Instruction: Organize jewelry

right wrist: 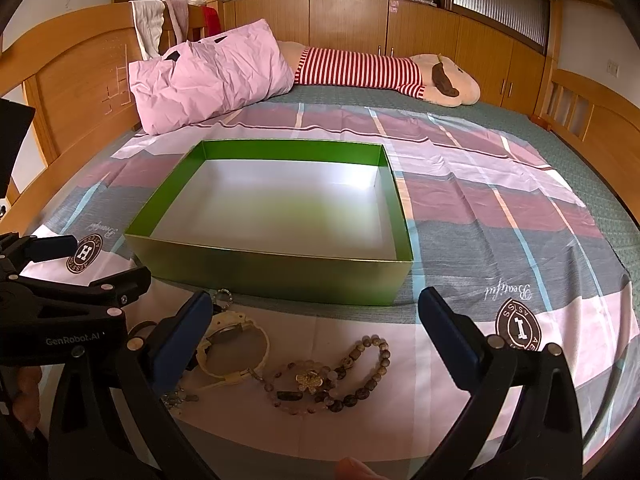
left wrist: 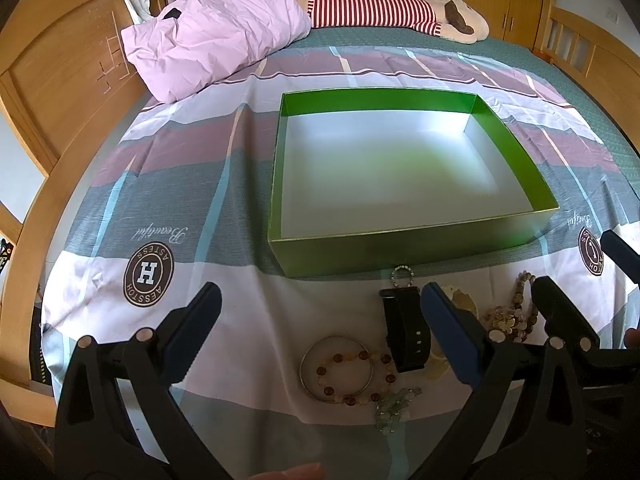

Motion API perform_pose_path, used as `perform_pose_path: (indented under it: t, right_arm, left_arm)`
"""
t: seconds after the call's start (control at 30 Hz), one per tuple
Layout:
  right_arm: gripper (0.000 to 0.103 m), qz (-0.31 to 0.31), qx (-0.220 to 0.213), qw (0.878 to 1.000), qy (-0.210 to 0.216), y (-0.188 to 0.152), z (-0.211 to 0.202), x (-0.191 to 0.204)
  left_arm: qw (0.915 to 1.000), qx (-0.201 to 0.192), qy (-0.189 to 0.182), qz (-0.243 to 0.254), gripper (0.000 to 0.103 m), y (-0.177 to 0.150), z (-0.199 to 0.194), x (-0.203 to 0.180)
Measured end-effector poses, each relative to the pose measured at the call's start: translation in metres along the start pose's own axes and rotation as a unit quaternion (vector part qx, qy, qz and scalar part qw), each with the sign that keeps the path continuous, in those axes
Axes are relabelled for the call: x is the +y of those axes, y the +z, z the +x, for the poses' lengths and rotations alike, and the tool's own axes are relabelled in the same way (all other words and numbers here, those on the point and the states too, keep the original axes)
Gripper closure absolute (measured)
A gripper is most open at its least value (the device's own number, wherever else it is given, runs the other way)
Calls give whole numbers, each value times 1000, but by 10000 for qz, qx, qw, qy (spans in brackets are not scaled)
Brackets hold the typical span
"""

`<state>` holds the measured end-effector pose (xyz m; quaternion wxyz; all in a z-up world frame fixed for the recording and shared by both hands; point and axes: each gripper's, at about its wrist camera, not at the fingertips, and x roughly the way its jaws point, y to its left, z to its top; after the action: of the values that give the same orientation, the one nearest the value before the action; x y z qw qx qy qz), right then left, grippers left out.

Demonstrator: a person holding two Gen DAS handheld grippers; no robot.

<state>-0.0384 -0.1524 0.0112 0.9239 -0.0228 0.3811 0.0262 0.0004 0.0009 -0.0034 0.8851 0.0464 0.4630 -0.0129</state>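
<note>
An empty green box (left wrist: pixel 404 246) with a white floor sits on the bed; it also shows in the right wrist view (right wrist: pixel 276 276). Jewelry lies in front of it. In the left wrist view I see a silver bangle (left wrist: pixel 308 354), an amber bead bracelet (left wrist: pixel 362 357), a black watch (left wrist: pixel 406 330) and a small sparkly ring (left wrist: pixel 401 276). In the right wrist view I see a cream watch (right wrist: pixel 236 344) and brown bead bracelets (right wrist: pixel 348 376) with a gold flower charm. My left gripper (left wrist: pixel 320 300) is open above the bangle. My right gripper (right wrist: pixel 316 308) is open above the bead bracelets.
A pink pillow (left wrist: pixel 216 32) and a striped plush toy (left wrist: pixel 384 10) lie at the far end of the bed. A wooden headboard (left wrist: pixel 60 80) stands at the left. The patterned sheet (left wrist: pixel 160 200) spreads around the box.
</note>
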Motion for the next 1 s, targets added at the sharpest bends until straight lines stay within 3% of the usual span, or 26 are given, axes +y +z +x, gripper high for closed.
perform_pose_path:
  t: [1.0]
  right_arm:
    - [1,-26,-6,10000,-10,0,0,1]
  left_arm:
    - [10000,23,21,5,2,1,2,-1]
